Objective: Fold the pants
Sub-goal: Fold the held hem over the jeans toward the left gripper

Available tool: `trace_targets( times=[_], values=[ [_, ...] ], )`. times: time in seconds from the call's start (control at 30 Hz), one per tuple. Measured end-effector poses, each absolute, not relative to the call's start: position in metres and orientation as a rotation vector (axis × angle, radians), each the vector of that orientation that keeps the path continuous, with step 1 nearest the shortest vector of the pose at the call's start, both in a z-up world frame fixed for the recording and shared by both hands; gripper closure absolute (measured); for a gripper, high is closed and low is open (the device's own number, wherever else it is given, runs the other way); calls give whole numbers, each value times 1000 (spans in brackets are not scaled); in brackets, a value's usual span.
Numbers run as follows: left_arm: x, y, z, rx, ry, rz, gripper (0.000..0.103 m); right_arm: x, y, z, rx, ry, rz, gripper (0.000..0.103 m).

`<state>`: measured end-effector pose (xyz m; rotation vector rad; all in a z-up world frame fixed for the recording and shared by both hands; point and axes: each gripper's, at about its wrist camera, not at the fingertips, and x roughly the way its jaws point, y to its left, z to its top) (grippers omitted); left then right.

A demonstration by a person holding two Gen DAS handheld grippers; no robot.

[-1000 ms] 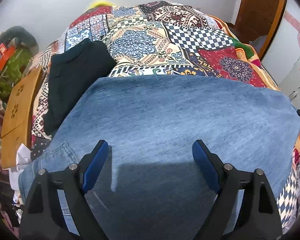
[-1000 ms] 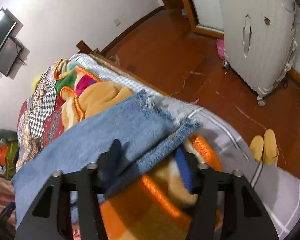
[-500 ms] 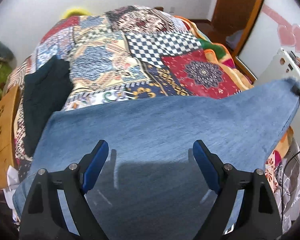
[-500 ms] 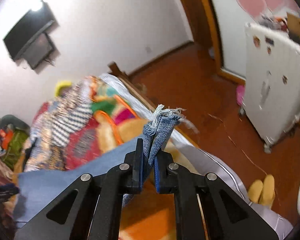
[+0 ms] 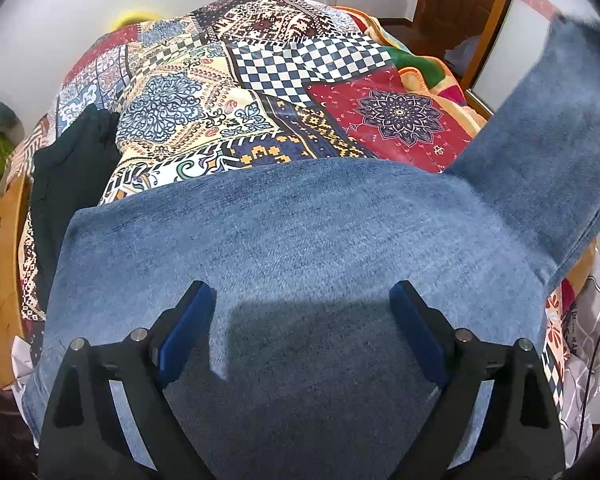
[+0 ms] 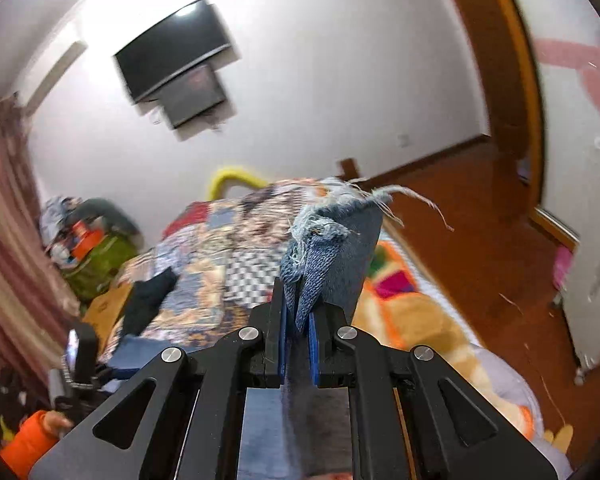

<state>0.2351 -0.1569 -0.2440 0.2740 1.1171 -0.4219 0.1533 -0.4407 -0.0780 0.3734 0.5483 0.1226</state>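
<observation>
Blue jeans [image 5: 300,224] lie across the near side of a patchwork bedspread [image 5: 260,76]. My left gripper [image 5: 302,324] is open and hovers just above the denim, holding nothing. The jeans' right leg end rises off the bed at the upper right of the left wrist view [image 5: 556,128]. My right gripper [image 6: 298,316] is shut on that frayed leg hem [image 6: 332,248] and holds it high above the bed.
A folded black garment [image 5: 68,168] lies on the bed's left side, next to a wooden board [image 5: 0,256]. A white suitcase [image 6: 596,248] stands on the wood floor [image 6: 480,216] right of the bed. A wall TV [image 6: 176,64] hangs beyond.
My right gripper closed on the leg hem and lifted it up from the bed edge. The right leg now stands up in the left view. My left gripper stayed open above the denim.
</observation>
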Motion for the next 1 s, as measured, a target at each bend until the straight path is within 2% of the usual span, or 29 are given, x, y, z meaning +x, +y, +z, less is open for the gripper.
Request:
trace_targets(
  times=[0.4,0.73,0.9,1.0],
  values=[
    [221,-88,-197,136,977,-314,11,185,-341,-91,343,626,399,96],
    [215,-29,-179,8,936,-228,11,207,-245,-149,284,888,627,95],
    [214,-20,-184,-7,952,-207,11,211,-216,-181,211,1033,676,89],
    [214,-21,-186,-7,959,-203,11,209,-212,-188,226,1075,710,74]
  ],
)
